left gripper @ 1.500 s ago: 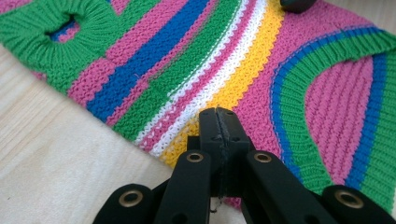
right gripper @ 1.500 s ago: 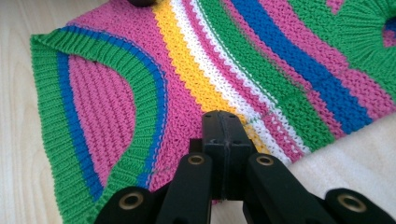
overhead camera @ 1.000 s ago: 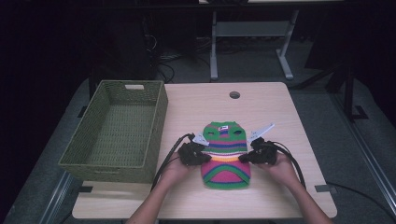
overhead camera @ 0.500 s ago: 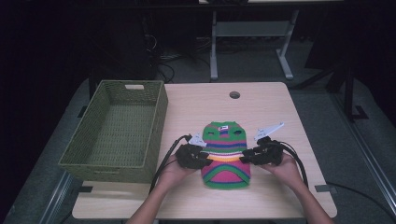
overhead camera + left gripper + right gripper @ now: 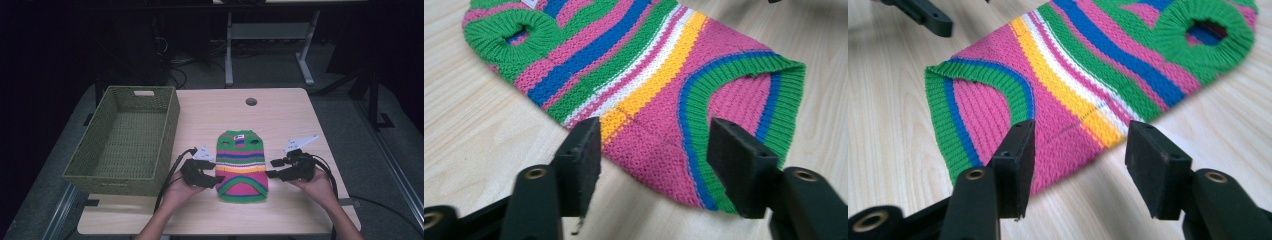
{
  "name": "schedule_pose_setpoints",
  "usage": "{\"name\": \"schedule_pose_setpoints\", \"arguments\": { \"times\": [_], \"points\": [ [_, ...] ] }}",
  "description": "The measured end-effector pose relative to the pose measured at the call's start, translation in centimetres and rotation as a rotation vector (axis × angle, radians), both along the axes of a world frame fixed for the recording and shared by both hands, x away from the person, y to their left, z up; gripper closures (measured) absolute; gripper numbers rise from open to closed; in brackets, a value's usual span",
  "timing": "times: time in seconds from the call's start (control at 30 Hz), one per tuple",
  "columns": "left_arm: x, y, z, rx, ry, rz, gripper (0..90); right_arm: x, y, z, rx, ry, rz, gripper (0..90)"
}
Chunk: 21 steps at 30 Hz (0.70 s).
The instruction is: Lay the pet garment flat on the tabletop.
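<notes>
High view: a striped knitted pet sweater [image 5: 242,165] — green, pink, blue, yellow and white — lies flat on the light wooden table [image 5: 280,115] between the two grippers. The left gripper [image 5: 216,172] sits at its left edge, the right gripper [image 5: 270,168] just beside its right; both have just been opening, jaws released, nothing gripped. A green woven basket [image 5: 125,140] stands beyond the left gripper.

A green woven basket [image 5: 125,142] sat on the left part of the light wooden table [image 5: 290,112], open side up. A round dark grommet [image 5: 251,101] lay near the table's far edge. Grey metal frame legs [image 5: 305,55] stood beyond.
</notes>
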<state>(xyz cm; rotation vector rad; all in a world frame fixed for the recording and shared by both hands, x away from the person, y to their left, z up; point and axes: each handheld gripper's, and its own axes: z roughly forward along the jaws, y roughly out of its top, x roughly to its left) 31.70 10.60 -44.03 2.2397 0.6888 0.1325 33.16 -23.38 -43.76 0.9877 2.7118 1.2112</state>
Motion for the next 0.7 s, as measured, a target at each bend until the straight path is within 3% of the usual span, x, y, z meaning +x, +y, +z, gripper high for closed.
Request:
{"name": "schedule_pose_setpoints", "arguments": {
  "times": [0.13, 0.27, 0.5, 0.57, 0.7],
  "points": [
    [-0.5, 0.4, 0.3, -0.009, -0.014, 0.009, 32.0, -0.5, -1.0, -0.1, 0.010, -0.003, -0.026, 42.6],
    [-1.0, 0.8, 0.1, -0.024, -0.002, 0.020, 29.5, -0.8, -1.7, 0.0, 0.015, 0.008, -0.037, 40.3],
    [-1.8, 1.4, -0.1, -0.023, -0.006, 0.031, 27.3, -1.1, -2.2, 0.0, 0.020, 0.014, -0.038, 37.7],
    [-2.1, 1.5, -0.1, 0.006, -0.027, 0.017, 27.3, -1.3, -2.4, -0.1, 0.018, 0.015, -0.041, 37.2],
    [-2.5, 1.7, -0.2, -0.004, -0.022, 0.019, 27.2, -1.9, -2.9, -0.4, 0.018, 0.008, -0.049, 37.2]
  ]
}}
